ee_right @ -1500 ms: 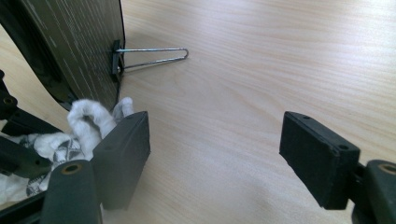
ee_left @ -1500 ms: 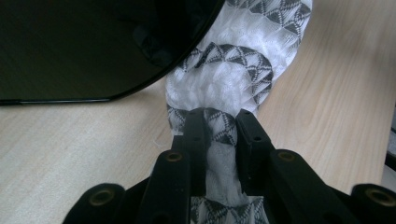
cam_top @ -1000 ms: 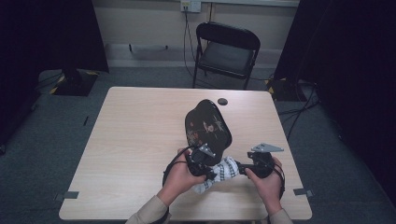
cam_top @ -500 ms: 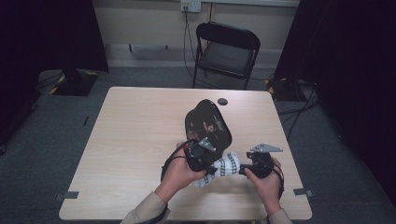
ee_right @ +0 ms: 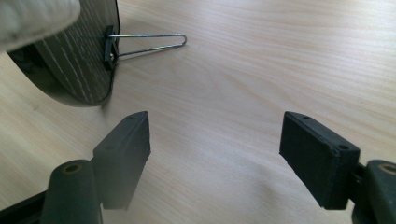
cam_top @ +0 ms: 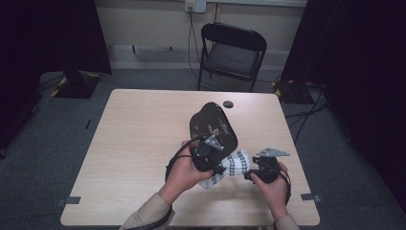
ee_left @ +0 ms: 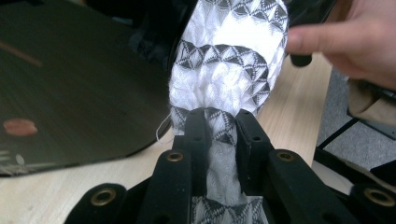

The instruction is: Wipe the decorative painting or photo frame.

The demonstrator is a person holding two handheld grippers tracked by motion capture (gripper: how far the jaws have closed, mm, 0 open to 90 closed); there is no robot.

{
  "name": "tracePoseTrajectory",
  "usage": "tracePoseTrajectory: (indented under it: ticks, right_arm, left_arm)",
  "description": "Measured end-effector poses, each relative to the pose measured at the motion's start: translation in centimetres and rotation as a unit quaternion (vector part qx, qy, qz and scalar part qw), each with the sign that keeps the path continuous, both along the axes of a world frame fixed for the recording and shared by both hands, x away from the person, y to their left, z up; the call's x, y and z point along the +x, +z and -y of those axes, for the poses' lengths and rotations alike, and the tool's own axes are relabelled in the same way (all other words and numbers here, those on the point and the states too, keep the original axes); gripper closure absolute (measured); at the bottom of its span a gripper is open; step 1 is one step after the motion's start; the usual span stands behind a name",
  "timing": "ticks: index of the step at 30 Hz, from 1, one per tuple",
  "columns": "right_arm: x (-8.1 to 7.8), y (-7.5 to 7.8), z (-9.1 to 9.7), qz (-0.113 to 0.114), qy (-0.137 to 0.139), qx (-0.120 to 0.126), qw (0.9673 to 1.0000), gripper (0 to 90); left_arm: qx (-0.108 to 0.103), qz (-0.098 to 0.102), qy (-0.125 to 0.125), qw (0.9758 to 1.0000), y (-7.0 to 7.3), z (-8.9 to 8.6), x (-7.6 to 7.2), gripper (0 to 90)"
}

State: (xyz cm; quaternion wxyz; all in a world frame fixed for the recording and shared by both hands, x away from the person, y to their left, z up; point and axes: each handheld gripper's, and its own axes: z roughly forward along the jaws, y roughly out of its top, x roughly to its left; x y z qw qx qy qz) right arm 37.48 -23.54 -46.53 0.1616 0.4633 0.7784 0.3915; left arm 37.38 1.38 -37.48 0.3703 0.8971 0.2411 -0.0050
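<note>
Since a second ago, left gripper (cam_top: 221, 168) lifts slightly, jaws pinched tight on patterned cloth (ee_left: 229, 79), bunching it so it can be carried or wiped against the dark oval plate (cam_top: 213, 125). Plate stands tilted on its wire stand (ee_right: 147, 43), face toward the person, presumably for access. Right gripper (ee_right: 215, 149) hovers low over table (cam_top: 143, 143), jaws wide apart, holding nothing, just beside the cloth.
</note>
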Motion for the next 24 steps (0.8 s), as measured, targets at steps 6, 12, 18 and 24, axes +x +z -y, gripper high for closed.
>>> tracePoseTrajectory:
  ticks: [6, 12, 18, 24]
  right_arm:
    - [0.0, 0.0, -0.2, 0.000, 0.005, -0.002, 1.0000, 24.3]
    - [-0.1, 0.1, -0.4, 0.003, 0.007, -0.003, 1.0000, 24.3]
    - [-0.1, 0.2, -0.4, 0.004, 0.008, -0.002, 1.0000, 24.3]
    - [-0.1, 0.2, -0.4, 0.003, 0.007, 0.000, 1.0000, 24.3]
  left_arm:
    - [0.004, 0.011, -0.008, 0.9999, 1.6, 0.4, 0.2, 77.1]
    - [0.002, 0.019, -0.008, 0.9998, 3.1, 0.4, 0.2, 77.1]
    - [-0.003, 0.021, -0.012, 0.9997, 3.9, 0.3, 0.2, 77.1]
    - [-0.002, 0.024, -0.012, 0.9996, 4.6, 0.5, 0.2, 77.1]
